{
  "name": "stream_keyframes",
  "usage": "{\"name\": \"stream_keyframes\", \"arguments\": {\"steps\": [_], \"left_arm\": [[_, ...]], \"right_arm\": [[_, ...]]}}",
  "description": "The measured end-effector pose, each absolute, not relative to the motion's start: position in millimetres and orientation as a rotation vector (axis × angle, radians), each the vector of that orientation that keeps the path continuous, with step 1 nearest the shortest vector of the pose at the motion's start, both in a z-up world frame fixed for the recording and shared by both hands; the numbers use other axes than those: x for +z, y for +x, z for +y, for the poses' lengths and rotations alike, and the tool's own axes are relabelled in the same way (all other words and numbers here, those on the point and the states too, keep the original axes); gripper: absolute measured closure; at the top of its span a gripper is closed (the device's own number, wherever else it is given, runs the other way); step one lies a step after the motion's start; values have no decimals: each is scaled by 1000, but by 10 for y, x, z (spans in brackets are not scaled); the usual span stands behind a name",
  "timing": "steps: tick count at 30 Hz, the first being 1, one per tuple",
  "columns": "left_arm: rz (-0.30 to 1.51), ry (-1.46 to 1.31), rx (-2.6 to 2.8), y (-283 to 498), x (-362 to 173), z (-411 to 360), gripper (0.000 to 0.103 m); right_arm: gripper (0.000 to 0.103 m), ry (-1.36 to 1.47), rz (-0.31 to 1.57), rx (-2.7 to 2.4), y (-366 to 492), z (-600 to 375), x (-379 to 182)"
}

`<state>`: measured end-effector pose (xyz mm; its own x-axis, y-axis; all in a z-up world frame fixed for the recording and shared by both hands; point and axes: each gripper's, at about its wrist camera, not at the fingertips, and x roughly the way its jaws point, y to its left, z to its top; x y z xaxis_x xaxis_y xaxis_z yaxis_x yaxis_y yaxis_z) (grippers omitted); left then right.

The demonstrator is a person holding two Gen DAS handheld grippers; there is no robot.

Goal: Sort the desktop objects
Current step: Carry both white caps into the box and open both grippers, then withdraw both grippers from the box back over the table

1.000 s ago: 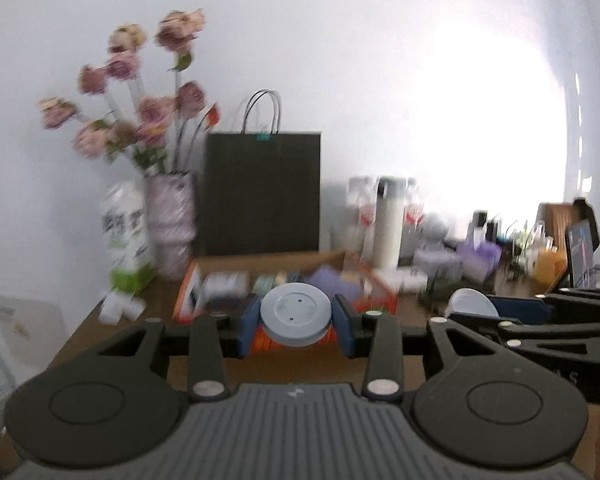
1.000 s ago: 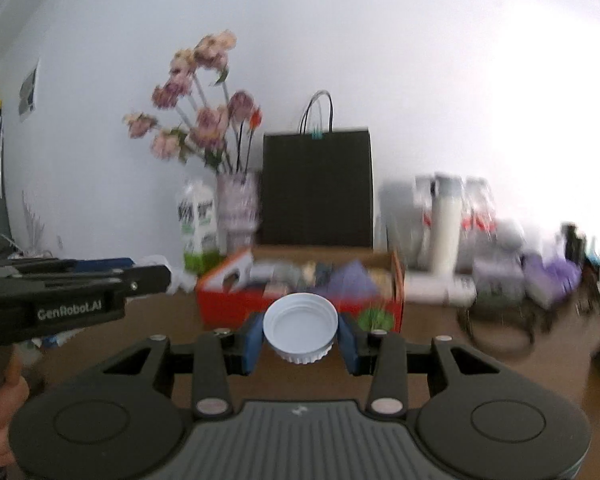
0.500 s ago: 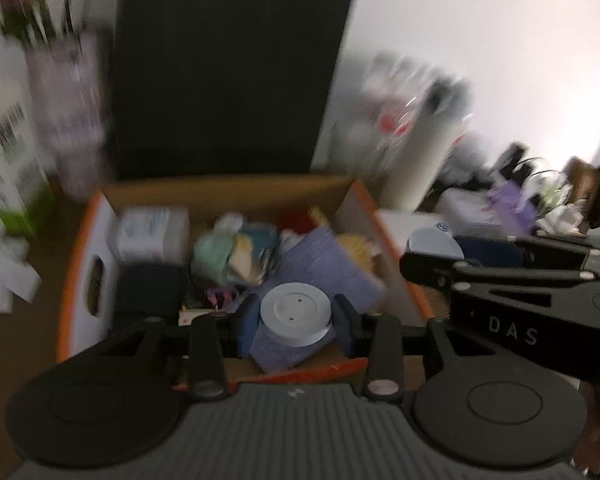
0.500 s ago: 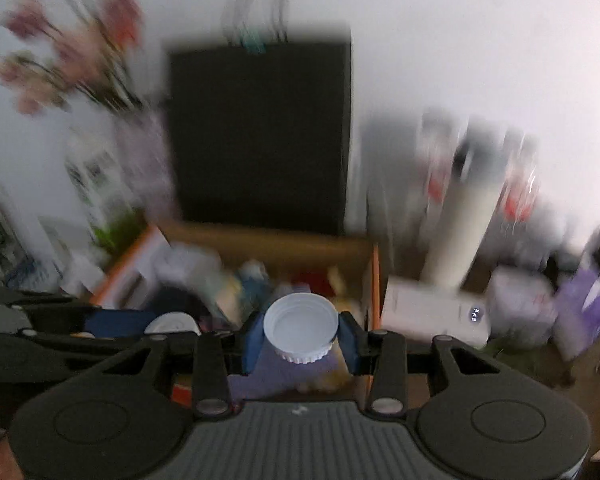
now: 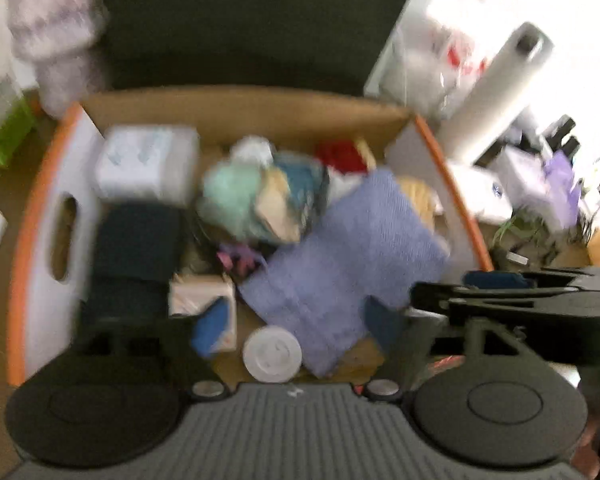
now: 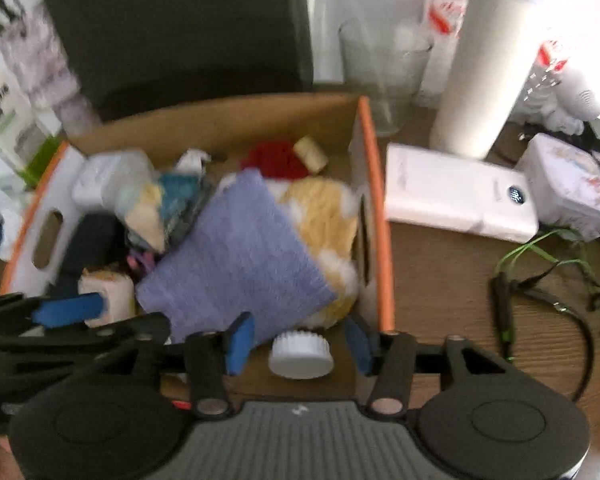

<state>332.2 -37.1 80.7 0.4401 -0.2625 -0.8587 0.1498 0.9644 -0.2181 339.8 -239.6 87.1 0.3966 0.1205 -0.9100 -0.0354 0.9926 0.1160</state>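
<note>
Over the orange-edged box (image 5: 32, 216), our left hand-held gripper (image 5: 292, 328) opening around a white disc (image 5: 272, 354), pads apart from it, our right hand-held gripper (image 6: 298, 342) opening beside a ribbed white cap (image 6: 300, 354).

A lived-in home desk is showing here: a wooden counter (image 6: 440, 280) is carrying a cluttered cardboard box (image 6: 236, 120), a glass (image 6: 384, 72) and cables (image 6: 540, 280).

Centre frame, an orange-edged cardboard box (image 6: 376, 216) holds a lavender ribbed cloth (image 6: 236, 256), yellow-and-white fluff (image 6: 324, 208) and a white ridged cap (image 6: 300, 354); brown wood-grain worktop (image 6: 440, 280) at right.
</note>
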Motion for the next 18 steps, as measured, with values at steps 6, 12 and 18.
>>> {"name": "stream_keyframes", "arguments": {"steps": [6, 12, 18], "left_arm": [[1011, -63, -176, 3213, 1355, -230, 0], [1041, -7, -52, 2959, 1547, -86, 0], [972, -11, -20, 2468, 1731, 6, 0]], "right_arm": [[24, 118, 1056, 129, 3277, -2399, 1406], [23, 90, 984, 144, 2974, -2236, 1665], [19, 65, 870, 166, 2481, -2108, 1923]]}}
